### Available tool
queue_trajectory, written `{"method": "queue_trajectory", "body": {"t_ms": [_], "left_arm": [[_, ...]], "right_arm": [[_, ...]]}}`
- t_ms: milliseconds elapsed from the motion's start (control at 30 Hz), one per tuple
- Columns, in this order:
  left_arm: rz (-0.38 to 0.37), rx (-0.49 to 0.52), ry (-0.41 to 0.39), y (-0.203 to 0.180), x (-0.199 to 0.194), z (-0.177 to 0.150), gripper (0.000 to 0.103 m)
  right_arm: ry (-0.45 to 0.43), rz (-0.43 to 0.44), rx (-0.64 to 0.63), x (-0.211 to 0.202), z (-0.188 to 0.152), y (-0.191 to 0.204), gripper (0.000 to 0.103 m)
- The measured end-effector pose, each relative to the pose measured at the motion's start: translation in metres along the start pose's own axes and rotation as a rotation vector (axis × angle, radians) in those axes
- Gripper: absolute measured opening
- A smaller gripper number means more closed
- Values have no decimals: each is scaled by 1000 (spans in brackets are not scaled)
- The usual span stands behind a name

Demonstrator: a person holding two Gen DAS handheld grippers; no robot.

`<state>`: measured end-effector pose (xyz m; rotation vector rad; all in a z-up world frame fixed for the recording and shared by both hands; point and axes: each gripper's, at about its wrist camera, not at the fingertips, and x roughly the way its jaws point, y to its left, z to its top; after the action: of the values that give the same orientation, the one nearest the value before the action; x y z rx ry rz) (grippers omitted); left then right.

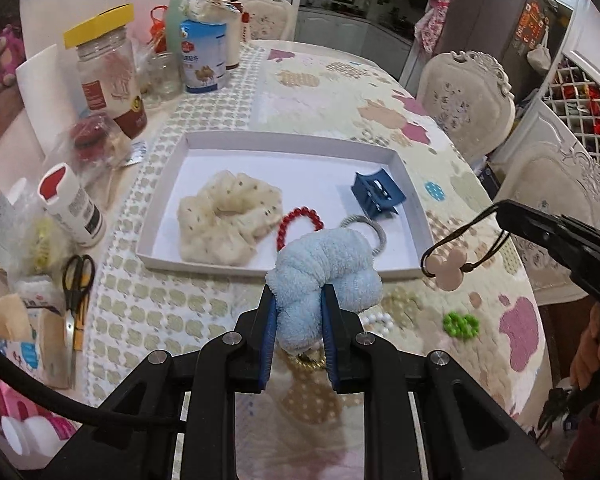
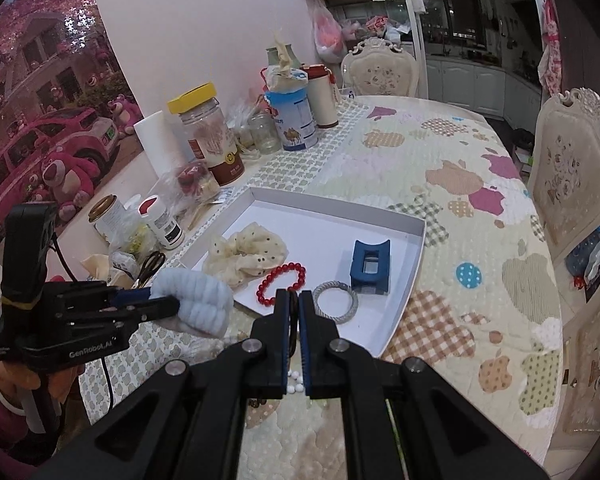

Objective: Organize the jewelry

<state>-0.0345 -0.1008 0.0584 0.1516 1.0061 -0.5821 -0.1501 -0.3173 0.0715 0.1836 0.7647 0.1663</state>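
Pinching the blue fluffy scrunchie (image 1: pixel 326 268) at lower centre, your left gripper (image 1: pixel 299 312) hangs just short of the white tray (image 1: pixel 404 168); your right gripper (image 2: pixel 294 312) is nipped on a dark cord hair tie (image 1: pixel 448 270), at right

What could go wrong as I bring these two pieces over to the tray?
1. The blue fluffy scrunchie bulges past the left tongs; dropped near the tray edge, it may land on the red bead bracelet or outside.
2. The hair tie with the pink charm dangles from the right tongs by a thin cord and could swing or snag on the tray wall.
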Motion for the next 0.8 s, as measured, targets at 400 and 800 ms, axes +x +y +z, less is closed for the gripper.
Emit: {"method": "queue_trajectory", "body": {"t_ms": [400, 800], "left_arm": [[44, 3, -18, 5, 14, 31, 10], [73, -14, -15, 6, 40, 66, 10]], "right_arm": [[4, -12, -25, 14, 26, -4, 5], [25, -3, -42, 40, 49, -14, 5]]}}
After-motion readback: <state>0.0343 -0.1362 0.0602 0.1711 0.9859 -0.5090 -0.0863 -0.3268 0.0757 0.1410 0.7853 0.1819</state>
